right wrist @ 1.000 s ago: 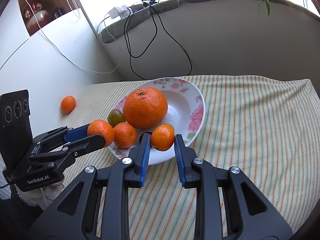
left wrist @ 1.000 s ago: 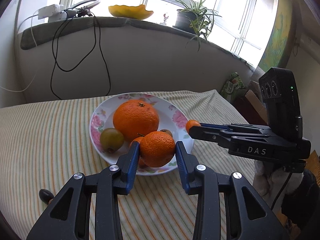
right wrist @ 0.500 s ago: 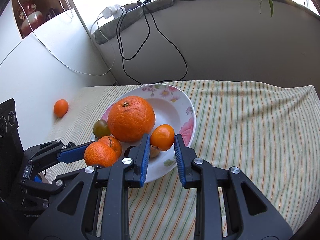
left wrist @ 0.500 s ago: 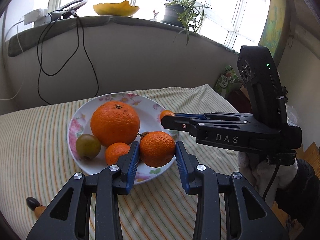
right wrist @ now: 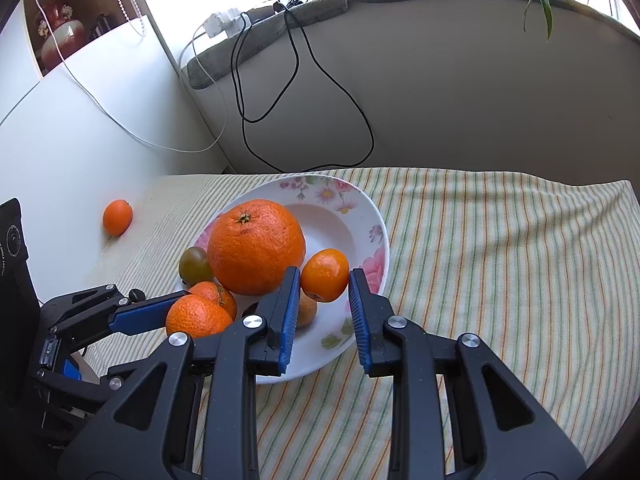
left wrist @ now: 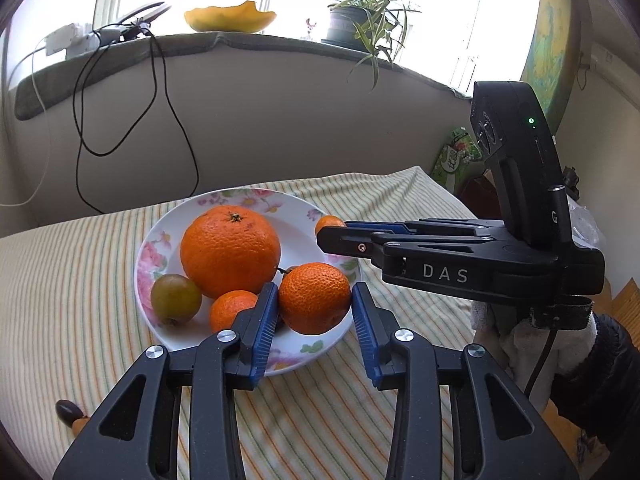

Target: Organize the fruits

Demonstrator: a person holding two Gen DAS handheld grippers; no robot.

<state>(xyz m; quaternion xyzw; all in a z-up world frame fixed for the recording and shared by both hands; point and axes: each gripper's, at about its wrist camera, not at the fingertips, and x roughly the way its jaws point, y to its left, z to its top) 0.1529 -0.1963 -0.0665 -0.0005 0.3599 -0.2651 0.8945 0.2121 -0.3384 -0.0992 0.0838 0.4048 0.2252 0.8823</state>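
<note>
oranges: 1 (right wrist: 256, 246) | tangerines: 4 (right wrist: 324, 275) | plates: 1 (right wrist: 376, 216)

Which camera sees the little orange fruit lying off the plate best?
The right wrist view: the lone fruit lies in plain sight on the cloth, left of the plate. The left wrist view does not clearly show it.

A striped cloth (right wrist: 500, 264) covers the table. Behind it, at the far side, runs a curved pale wall topped by a grey-padded sill (left wrist: 224, 42). On the sill sit a yellow bowl (left wrist: 230, 18), a potted spider plant (left wrist: 360, 20) to its right, and a white power strip (left wrist: 64, 38) at far left, from which black cables (left wrist: 168, 116) hang.
</note>
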